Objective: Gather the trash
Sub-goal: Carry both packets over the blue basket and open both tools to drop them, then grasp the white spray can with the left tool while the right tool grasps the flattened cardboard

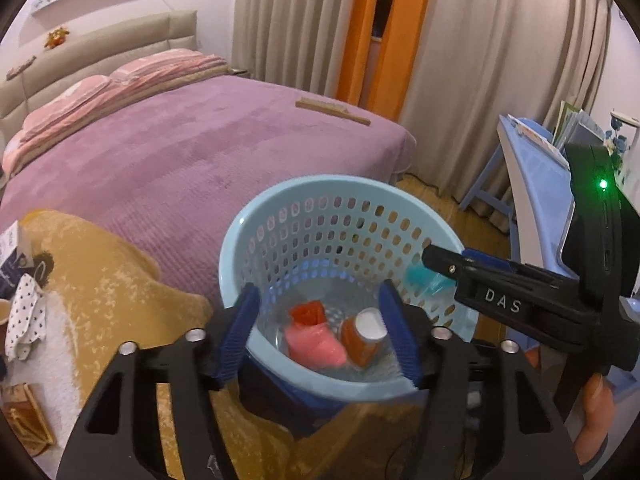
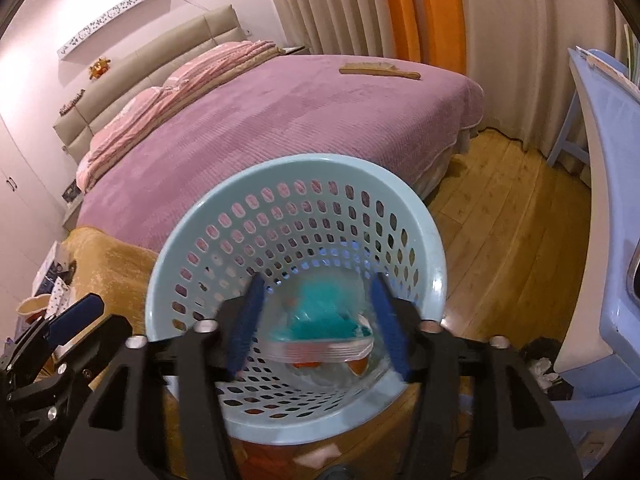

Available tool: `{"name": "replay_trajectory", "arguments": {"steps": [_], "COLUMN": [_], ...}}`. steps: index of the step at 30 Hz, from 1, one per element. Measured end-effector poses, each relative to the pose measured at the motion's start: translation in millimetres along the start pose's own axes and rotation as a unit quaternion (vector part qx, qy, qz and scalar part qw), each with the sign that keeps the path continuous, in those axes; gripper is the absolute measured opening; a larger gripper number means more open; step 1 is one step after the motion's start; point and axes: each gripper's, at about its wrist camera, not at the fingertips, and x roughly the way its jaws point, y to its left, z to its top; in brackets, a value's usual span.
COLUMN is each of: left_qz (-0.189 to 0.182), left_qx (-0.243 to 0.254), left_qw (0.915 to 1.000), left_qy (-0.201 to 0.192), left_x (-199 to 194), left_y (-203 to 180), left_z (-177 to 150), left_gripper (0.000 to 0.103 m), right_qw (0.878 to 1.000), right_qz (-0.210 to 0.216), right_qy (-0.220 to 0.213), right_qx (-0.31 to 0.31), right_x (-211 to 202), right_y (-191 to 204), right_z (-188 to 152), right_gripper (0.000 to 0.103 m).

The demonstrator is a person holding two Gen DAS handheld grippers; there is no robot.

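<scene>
**Teal wrapper over the bin**

The light-blue perforated basket fills the lower centre of both views, and a blurred teal plastic wrapper with a clear edge sits inside its mouth, between the blue pads of the right gripper. Those jaws stand apart — released, the wrapper apparently dropping free, though blur hides any contact. Beneath it at the basket's bottom lie a pink bag and an orange bottle with a white cap.

The left gripper hovers over the near rim, jaws spread and holding nothing. To finish this drop well, I judge the right gripper should stay centred above the opening until the wrapper clears, then lift straight up — not snagging the rim. Behind, the purple bed carries a wooden brush at upper centre.
</scene>
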Motion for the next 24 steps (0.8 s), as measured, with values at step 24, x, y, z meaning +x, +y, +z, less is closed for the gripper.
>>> {"name": "replay_trajectory", "arguments": {"steps": [24], "left_qz": [0.049], "left_qx": [-0.052], "left_qw": [0.9936], "left_qy": [-0.088], "left_x": [-115], "left_y": [47], "left_z": [-36], "left_gripper": [0.064], "right_qw": [0.992], "right_qz": [0.085], "right_qy": [-0.042], "right_qx": [-0.079], "right_x": [-56], "right_y": [85], "right_z": [-14], "right_gripper": [0.060]}}
